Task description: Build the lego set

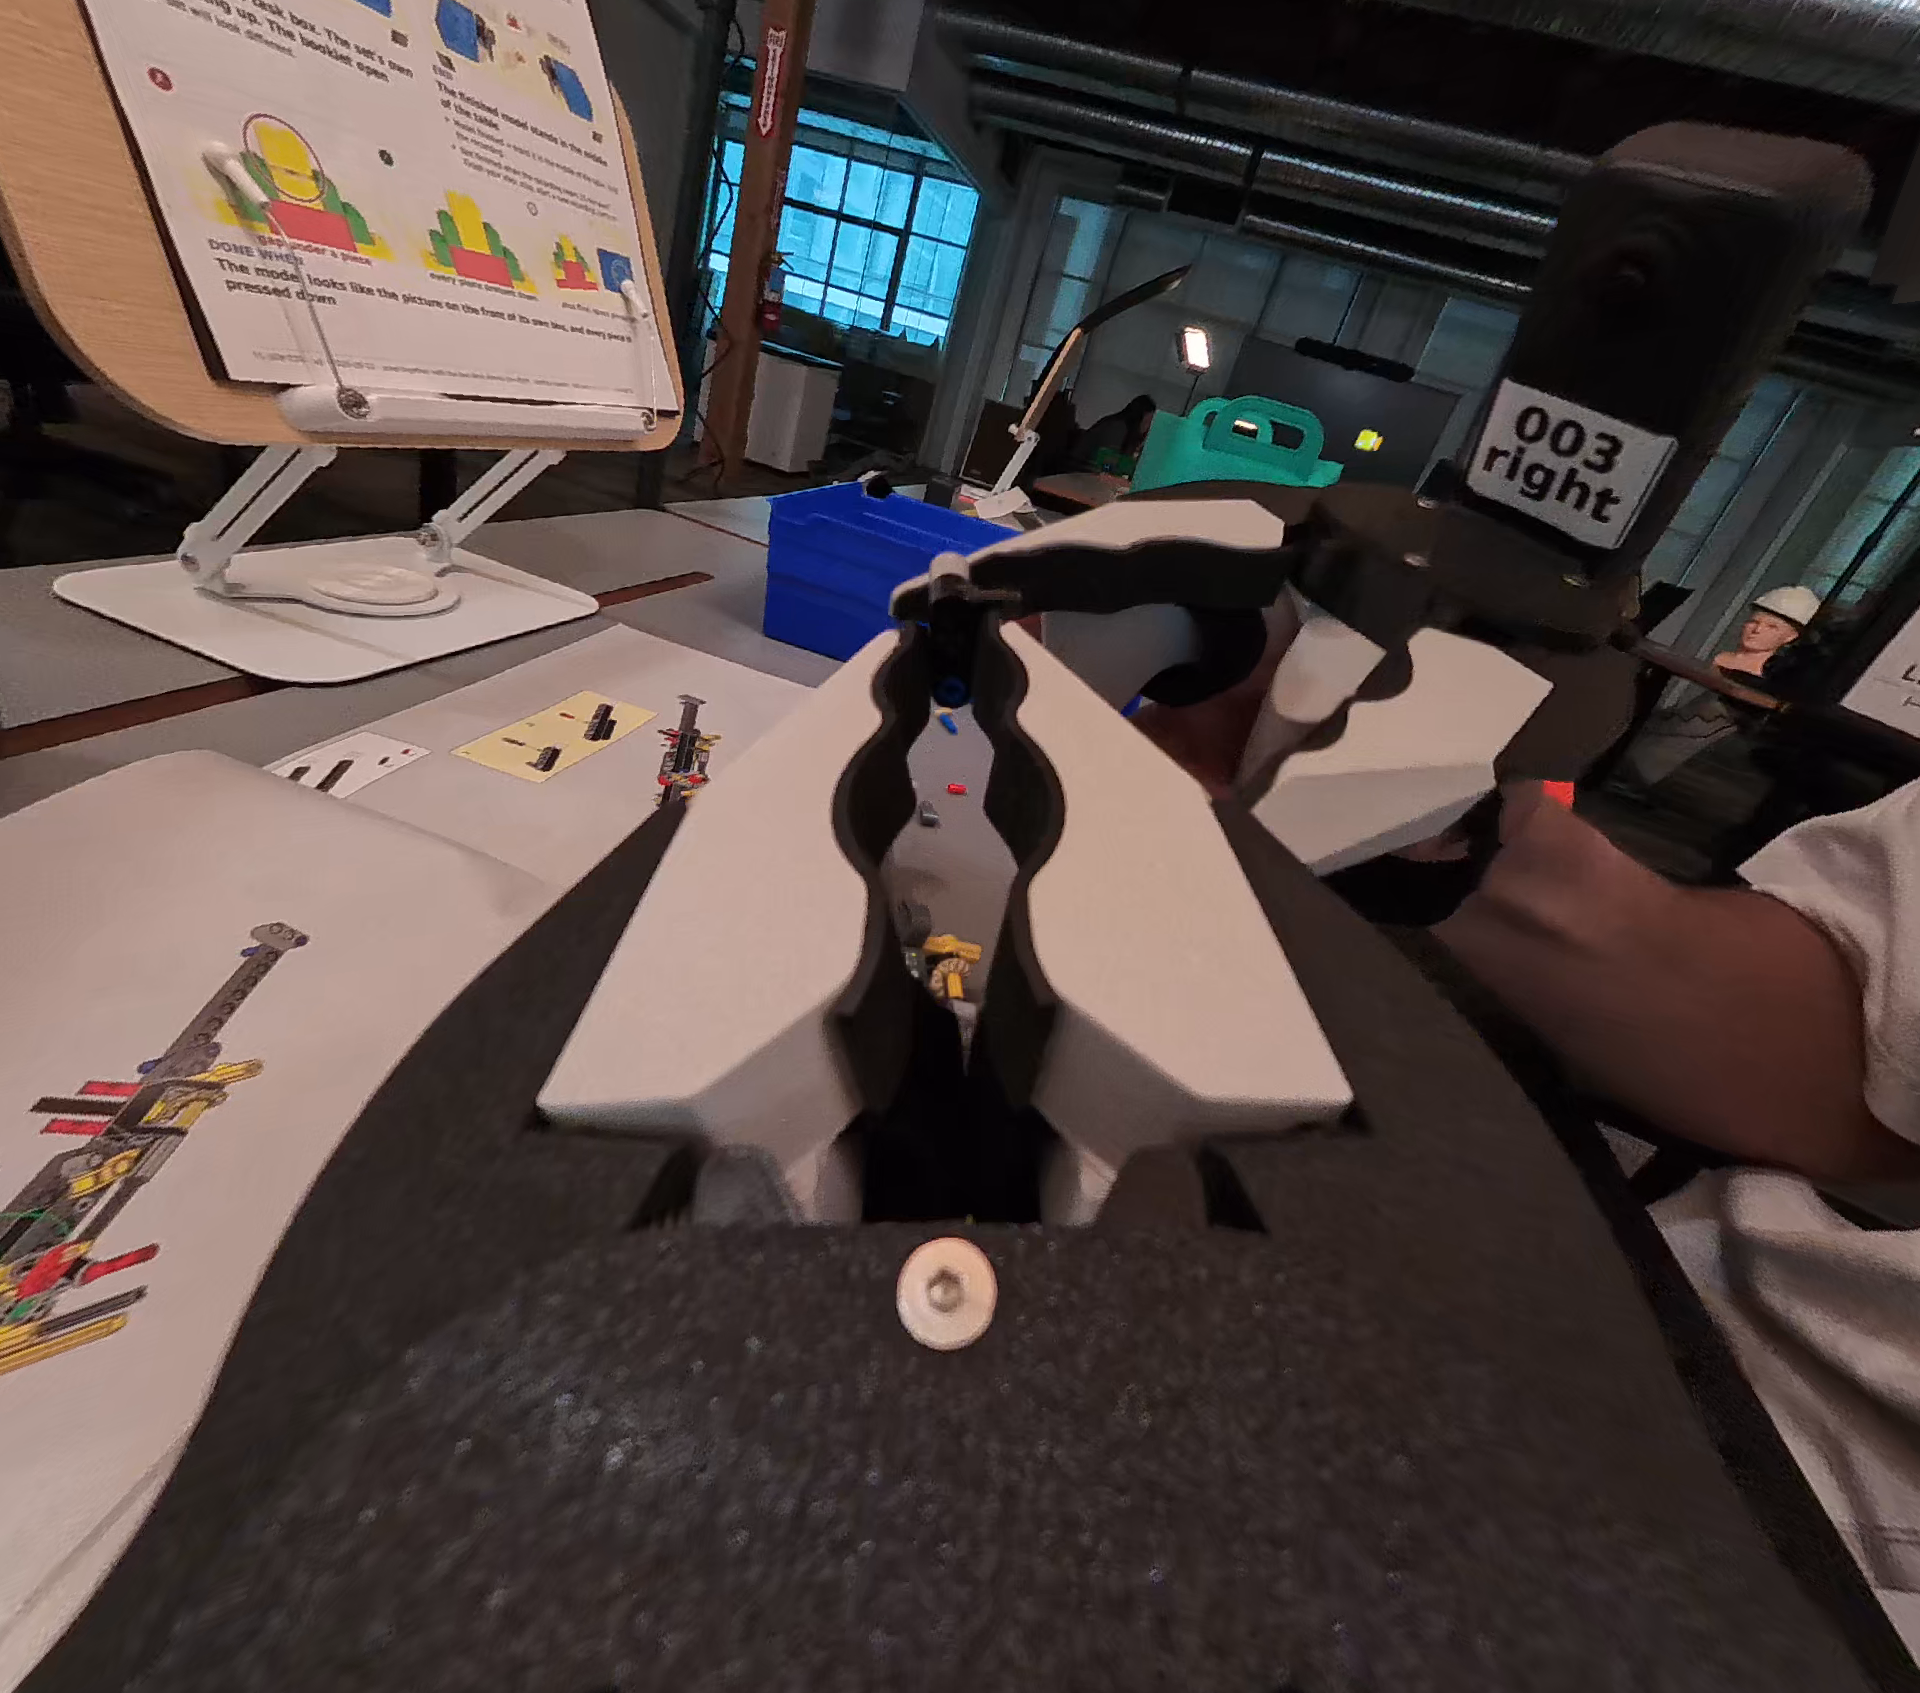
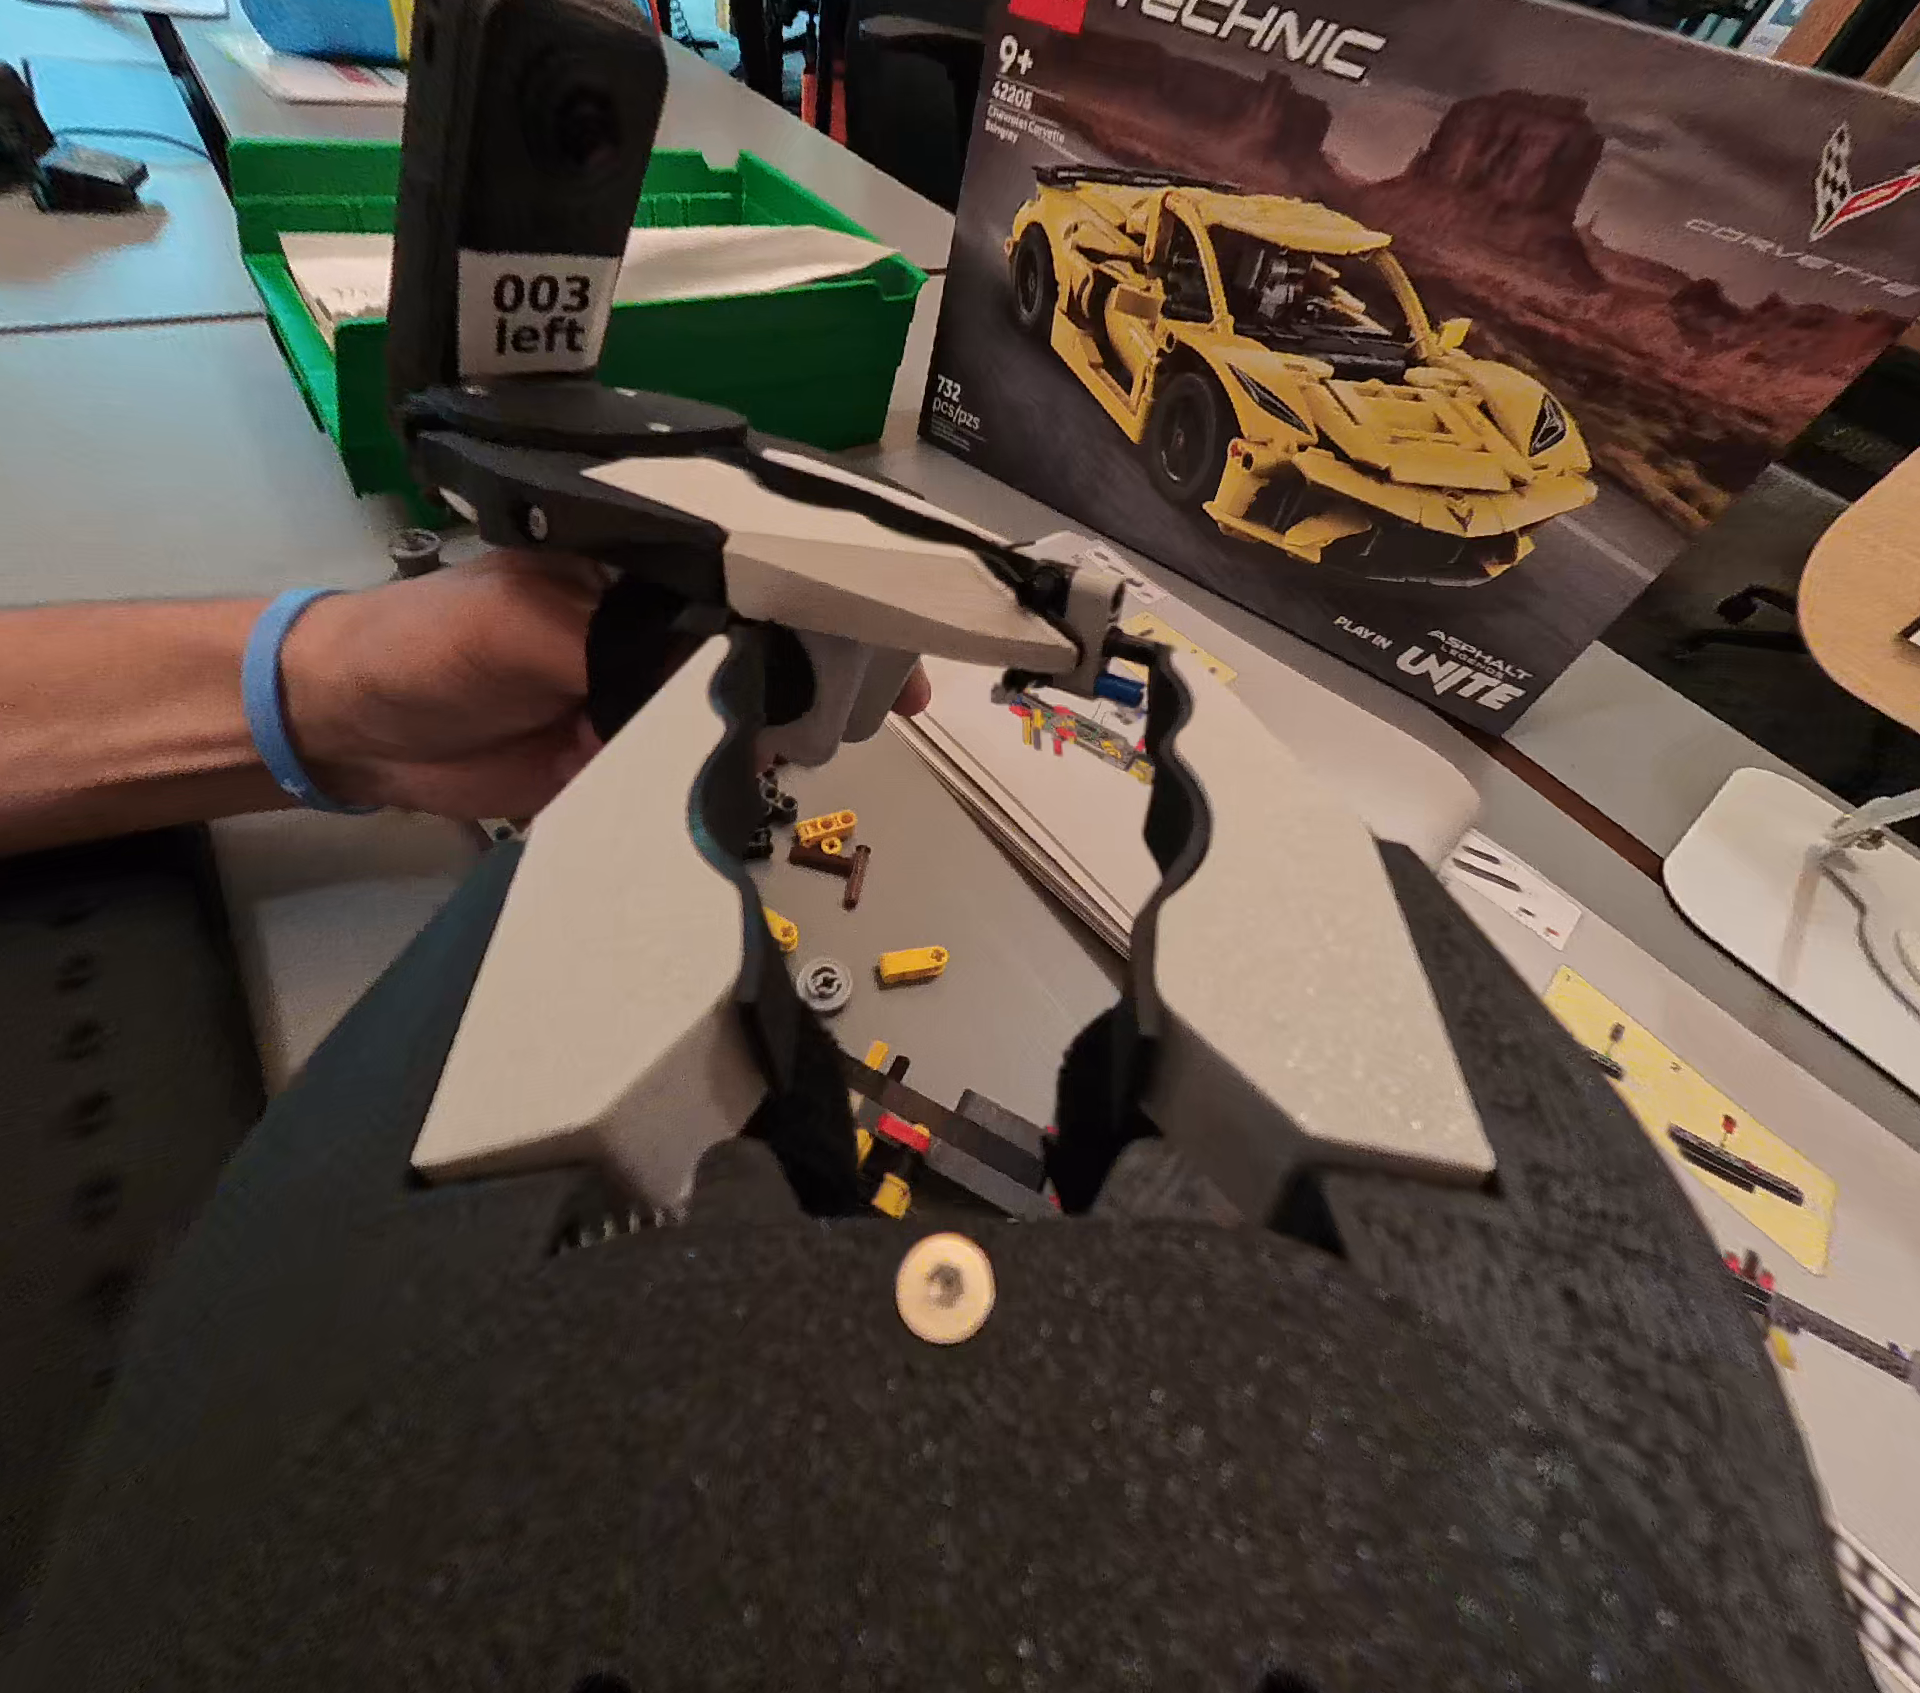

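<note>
My left gripper (image 1: 948, 641) is shut on a small Technic piece (image 1: 948, 687), black with a blue pin and a light grey connector (image 2: 1096, 609) on top. It holds the piece in the air above the table. My right gripper (image 2: 945, 687) is open, its jaws wide apart. Its right fingertip (image 2: 1164, 667) touches the black end of that piece; in the left wrist view this finger (image 1: 1039, 578) reaches in from the right. Loose yellow (image 2: 912, 963), grey (image 2: 826, 983) and brown (image 2: 857, 874) pieces lie on the table below. A partly built section (image 2: 935, 1134) lies close under the right gripper.
The open instruction booklet (image 1: 156, 1072) lies at the left, the set's box (image 2: 1351, 293) stands behind. A green bin (image 2: 790, 355), a blue bin (image 1: 862, 563) and a document stand (image 1: 312, 594) are on the table. A small assembly (image 1: 686, 750) lies by a yellow card (image 1: 551, 734). Left tips and right tips are each some 15 cm from the partly built section (image 2: 935, 1134).
</note>
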A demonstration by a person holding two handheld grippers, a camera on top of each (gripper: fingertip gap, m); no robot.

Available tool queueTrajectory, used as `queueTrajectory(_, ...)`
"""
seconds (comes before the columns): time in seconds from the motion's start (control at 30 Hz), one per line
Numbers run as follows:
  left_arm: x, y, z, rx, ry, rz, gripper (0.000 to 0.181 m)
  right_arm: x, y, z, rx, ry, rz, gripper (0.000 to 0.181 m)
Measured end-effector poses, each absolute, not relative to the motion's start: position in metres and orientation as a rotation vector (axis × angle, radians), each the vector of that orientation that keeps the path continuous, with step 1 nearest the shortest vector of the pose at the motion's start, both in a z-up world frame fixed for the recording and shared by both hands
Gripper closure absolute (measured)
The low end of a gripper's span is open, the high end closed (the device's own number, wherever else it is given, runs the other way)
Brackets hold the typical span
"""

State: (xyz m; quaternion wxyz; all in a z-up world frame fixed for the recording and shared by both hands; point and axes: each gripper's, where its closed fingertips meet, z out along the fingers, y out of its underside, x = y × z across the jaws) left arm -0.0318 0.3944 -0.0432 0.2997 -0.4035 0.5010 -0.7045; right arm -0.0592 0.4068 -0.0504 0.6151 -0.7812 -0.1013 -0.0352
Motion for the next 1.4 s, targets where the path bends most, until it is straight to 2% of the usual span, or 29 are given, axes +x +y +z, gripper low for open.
queueTrajectory(0.3, -0.03, 0.393, -0.049, -1.096, 1.326, -1.876, 0.174, -0.052, 0.407, -0.06, -1.86, -0.275, -0.199, 0.115)
queueTrajectory(0.5, -0.029, 0.403, -0.043, -1.154, 1.22, -2.03, 0.175, -0.045, 0.4, -0.046, -1.758, -0.206, 0.167, 0.123)
queueTrajectory(0.6, -0.036, 0.423, -0.03, -1.179, 1.027, -2.21, 0.175, -0.033, 0.403, -0.039, -1.677, -0.109, 0.433, 0.139)
queueTrajectory(0.73, -0.046, 0.448, -0.021, -1.206, 0.81, -2.397, 0.175, -0.034, 0.418, -0.048, -1.649, -0.008, 0.807, 0.145)
queueTrajectory(0.87, -0.045, 0.467, -0.028, -1.285, 0.663, -2.443, 0.176, -0.025, 0.434, -0.046, -1.56, 0.162, 0.913, 0.15)
queueTrajectory(1.03, -0.032, 0.461, -0.046, -1.394, 0.698, -2.403, 0.176, -0.038, 0.458, -0.05, -1.523, 0.237, 1.005, 0.146)
queueTrajectory(1.4, -0.023, 0.457, -0.059, -1.467, 0.617, -2.546, 0.176, -0.025, 0.463, -0.062, -1.445, 0.315, 1.121, 0.177)
